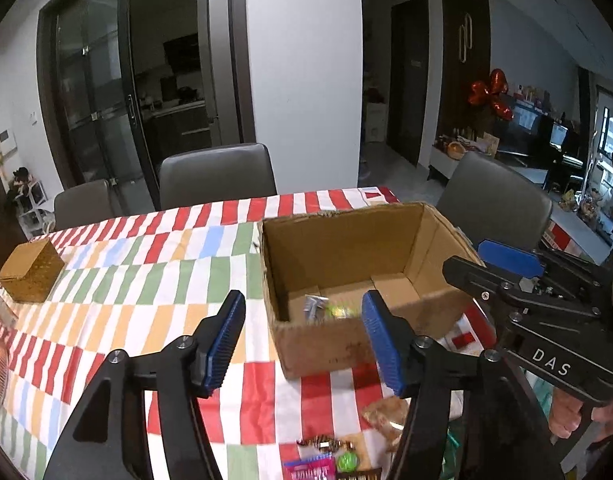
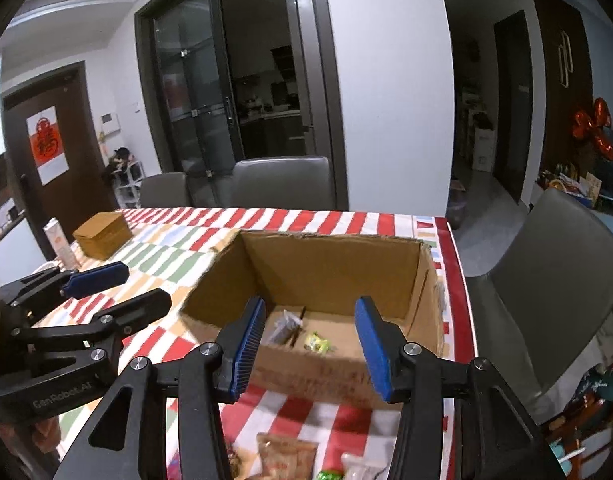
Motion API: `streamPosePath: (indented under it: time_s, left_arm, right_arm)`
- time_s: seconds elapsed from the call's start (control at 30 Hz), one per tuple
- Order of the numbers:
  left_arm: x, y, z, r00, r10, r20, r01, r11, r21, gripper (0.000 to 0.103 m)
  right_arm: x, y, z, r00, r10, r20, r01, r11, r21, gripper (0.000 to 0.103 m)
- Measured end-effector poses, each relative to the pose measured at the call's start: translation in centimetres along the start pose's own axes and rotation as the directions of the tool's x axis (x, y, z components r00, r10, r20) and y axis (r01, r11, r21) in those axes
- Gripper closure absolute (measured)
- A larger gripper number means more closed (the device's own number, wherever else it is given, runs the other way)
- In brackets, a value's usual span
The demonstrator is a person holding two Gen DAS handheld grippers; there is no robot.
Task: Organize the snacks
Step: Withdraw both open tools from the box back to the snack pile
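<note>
Loose wrapped snack packets (image 2: 286, 454) lie nearest on the striped-cloth bench (image 1: 146, 280), awaiting pickup; both the left tool (image 1: 302, 344) and right tool (image 2: 310, 346) hang released, empty; the open brown cardboard box (image 2: 330, 264) already holds two packets (image 2: 302, 332), evidently the collecting place.

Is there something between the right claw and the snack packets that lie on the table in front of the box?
Nothing visible blocks it. The right claw is open and empty above the cardboard box's near wall; the snack packets lie below it on the tablecloth, uncovered. The left claw is off to the side.
</note>
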State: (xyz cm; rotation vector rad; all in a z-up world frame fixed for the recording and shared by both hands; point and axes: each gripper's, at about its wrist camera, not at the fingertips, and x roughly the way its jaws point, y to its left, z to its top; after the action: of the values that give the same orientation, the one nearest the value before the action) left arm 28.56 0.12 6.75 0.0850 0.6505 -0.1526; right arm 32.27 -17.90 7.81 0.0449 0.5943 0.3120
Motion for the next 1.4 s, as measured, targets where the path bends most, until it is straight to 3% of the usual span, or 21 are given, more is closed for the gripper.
streamPosePath:
  time_s: [0.53, 0.73, 1.1, 1.4]
  left_arm:
    - [-5.9, 0.6, -5.9, 1.0, 0.01, 0.006, -0.01, 0.999, -0.051, 0.025]
    - [-7.1, 0.2, -8.3, 0.999, 0.028, -0.025, -0.029, 0.999, -0.04, 0.024]
    - [-7.1, -0.5, -11.8, 0.994, 0.033, -0.107, -0.036, 0.999, -0.032, 0.024]
    - [-5.2, -0.4, -14.5, 0.977, 0.018, -0.211, -0.026, 0.999, -0.039, 0.024]
  right_arm:
    - [-5.0, 2.5, -4.8, 0.999, 0.052, 0.0, -0.052, 0.998, -0.025, 0.055]
    - [-5.7, 3.2, -6.6, 0.997, 0.075, -0.023, -0.075, 0.997, -0.024, 0.051]
    - [-5.4, 3.6, -10.1, 0.987, 0.091, -0.13, -0.094, 0.995, -0.018, 0.051]
    - [-3.8, 4.1, -12.6, 0.965, 0.092, -0.245, -0.102, 0.994, -0.032, 0.051]
